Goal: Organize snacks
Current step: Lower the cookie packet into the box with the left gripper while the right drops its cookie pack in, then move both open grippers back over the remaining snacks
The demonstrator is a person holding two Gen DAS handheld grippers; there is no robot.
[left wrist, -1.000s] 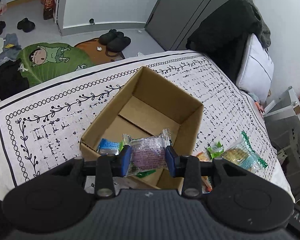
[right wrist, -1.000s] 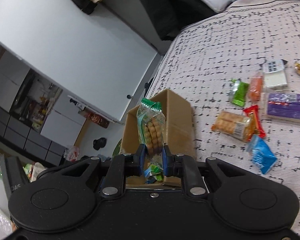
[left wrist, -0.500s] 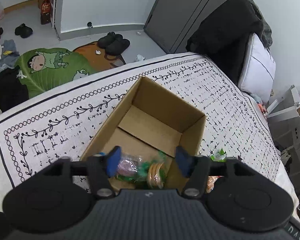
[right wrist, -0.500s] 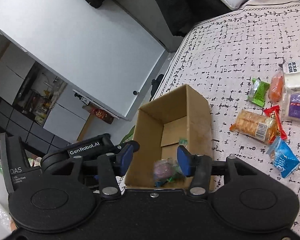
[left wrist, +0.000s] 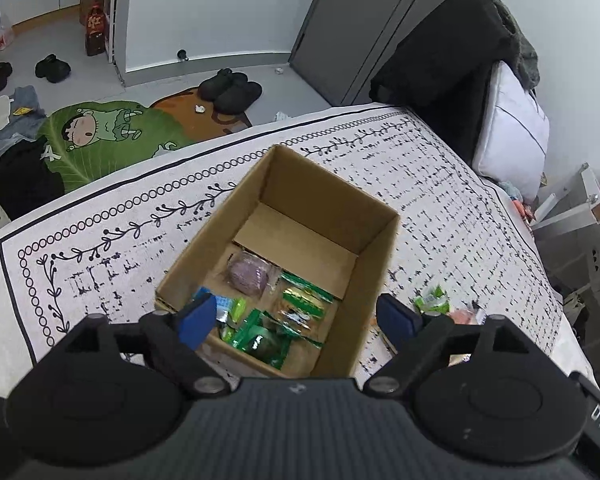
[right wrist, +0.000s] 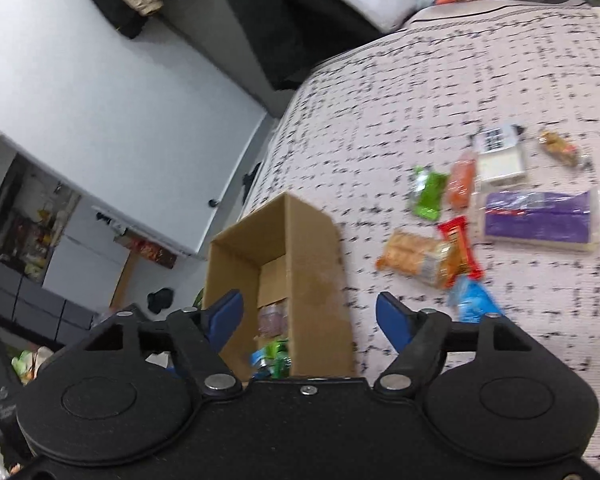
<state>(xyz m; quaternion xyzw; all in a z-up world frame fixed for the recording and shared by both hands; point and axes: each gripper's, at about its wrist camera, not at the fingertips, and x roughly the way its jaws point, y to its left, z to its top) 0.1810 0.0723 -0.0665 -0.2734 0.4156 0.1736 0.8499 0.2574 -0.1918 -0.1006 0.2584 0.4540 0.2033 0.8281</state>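
1. Both black two-finger grippers with blue pads, left gripper (left wrist: pixel 296 318) and right gripper (right wrist: pixel 310 310), spread wide and empty, poised above the open brown cardboard box (left wrist: pixel 374 210).
2. Largest loose item: flat purple-wrapped packet (right wrist: pixel 538 220) on the patterned white bedcover (right wrist: pixel 420 80), far right of the right gripper. Probably light, stiff; best pinched across a long edge.
3. Orange cracker pack (right wrist: pixel 416 258) closer, just right of the box. Likely brittle, film slippery; gentle squeeze mid-body.
4. Small green sachet (right wrist: pixel 430 194) beyond. Soft, crinkly; better taken by its sealed end.
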